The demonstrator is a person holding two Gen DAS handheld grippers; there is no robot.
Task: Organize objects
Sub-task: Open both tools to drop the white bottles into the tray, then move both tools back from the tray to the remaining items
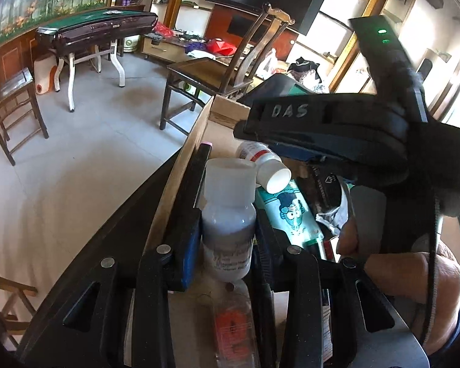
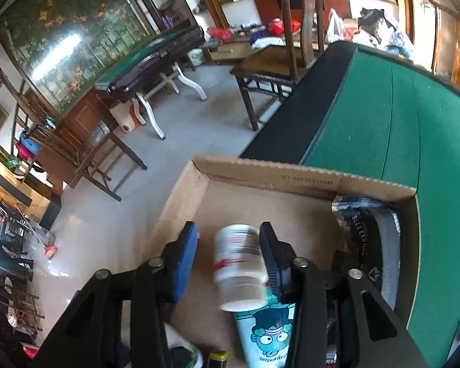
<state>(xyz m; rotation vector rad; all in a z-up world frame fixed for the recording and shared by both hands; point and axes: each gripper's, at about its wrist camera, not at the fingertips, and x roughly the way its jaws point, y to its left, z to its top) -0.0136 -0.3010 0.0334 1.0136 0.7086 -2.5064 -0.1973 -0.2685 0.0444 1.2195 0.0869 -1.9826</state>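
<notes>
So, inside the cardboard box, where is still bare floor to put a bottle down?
Bare cardboard box floor lies along the far wall, beyond the white pill bottle. Crowded: the right side with the black pouch, and the near end with the cartoon tube.

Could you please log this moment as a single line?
left gripper: shut on grey bottle | right gripper: open, white bottle between jaws | cardboard box
</notes>
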